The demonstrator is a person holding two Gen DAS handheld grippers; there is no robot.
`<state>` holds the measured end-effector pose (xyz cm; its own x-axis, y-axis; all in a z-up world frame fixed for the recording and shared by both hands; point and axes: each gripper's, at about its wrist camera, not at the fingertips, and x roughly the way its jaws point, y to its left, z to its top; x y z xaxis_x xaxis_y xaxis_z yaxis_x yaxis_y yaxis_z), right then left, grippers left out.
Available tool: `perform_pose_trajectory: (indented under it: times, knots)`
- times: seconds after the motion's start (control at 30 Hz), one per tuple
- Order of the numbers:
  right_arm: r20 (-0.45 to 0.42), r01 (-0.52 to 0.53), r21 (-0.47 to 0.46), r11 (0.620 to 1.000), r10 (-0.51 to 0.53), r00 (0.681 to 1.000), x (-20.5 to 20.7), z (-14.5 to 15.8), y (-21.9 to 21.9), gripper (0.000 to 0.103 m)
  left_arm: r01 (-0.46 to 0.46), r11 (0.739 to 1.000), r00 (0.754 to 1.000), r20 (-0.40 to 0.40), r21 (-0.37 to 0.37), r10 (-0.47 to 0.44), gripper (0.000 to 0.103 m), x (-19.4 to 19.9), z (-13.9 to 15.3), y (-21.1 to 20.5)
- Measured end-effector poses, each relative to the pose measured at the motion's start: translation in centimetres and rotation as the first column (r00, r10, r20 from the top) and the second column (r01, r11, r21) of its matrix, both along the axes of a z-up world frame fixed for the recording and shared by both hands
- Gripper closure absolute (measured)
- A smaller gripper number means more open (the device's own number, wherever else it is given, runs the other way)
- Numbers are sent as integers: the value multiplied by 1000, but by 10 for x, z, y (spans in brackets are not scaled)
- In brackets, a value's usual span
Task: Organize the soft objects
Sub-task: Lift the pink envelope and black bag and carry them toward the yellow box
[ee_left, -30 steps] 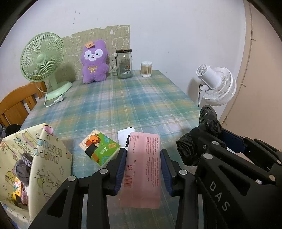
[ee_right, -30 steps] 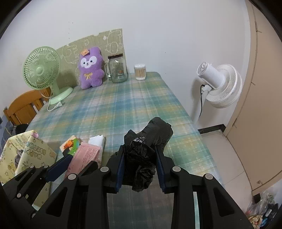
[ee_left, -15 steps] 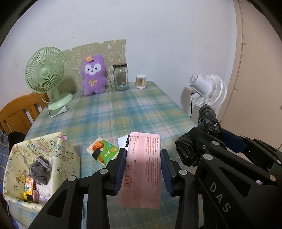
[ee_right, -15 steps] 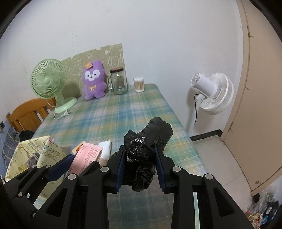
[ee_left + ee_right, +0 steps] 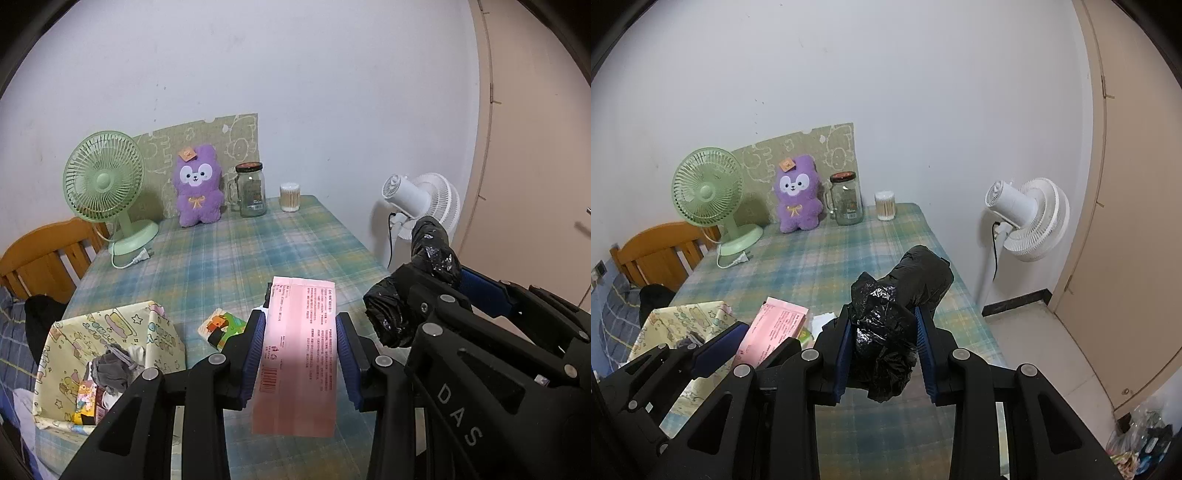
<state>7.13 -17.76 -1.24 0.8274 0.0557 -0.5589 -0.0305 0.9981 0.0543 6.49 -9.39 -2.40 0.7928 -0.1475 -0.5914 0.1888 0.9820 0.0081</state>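
Left gripper [image 5: 300,350] clamped on pink packet [image 5: 297,354], centre frame above plaid surface [image 5: 236,258], long axis running up-frame; right gripper [image 5: 882,350] clamped on black plastic roll [image 5: 905,295], long axis tilting to upper right.

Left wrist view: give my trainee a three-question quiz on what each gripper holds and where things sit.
1. True or false: the left gripper is shut on the pink packet.
2. What does the right gripper hold? A) purple plush B) black plastic bag roll C) glass jar
3. The patterned fabric bin sits on which side of the pink packet in the left wrist view?

Key: 1 true; 2 B; 3 left.
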Motion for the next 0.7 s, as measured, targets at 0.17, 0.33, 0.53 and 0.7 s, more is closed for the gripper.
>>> perform_pose_trajectory:
  times: [0.17, 0.33, 0.53, 0.7]
  knots:
    - [12, -2, 1, 1000, 2, 1000, -7, 6, 6, 68, 5, 1000, 1000, 26, 22, -6, 64, -8, 7, 5]
    - [21, -6, 5, 1000, 6, 1000, -14, 11, 16, 68, 11, 1000, 999, 39, 28, -12, 64, -14, 13, 13]
    - [23, -10, 0, 1000, 10, 1000, -18, 13, 33, 68, 13, 1000, 1000, 28, 23, -13, 64, -16, 12, 28]
    - [19, -21, -1, 1000, 21, 1000, -17, 13, 49, 68, 5, 1000, 1000, 28, 24, -6, 64, -17, 13, 43]
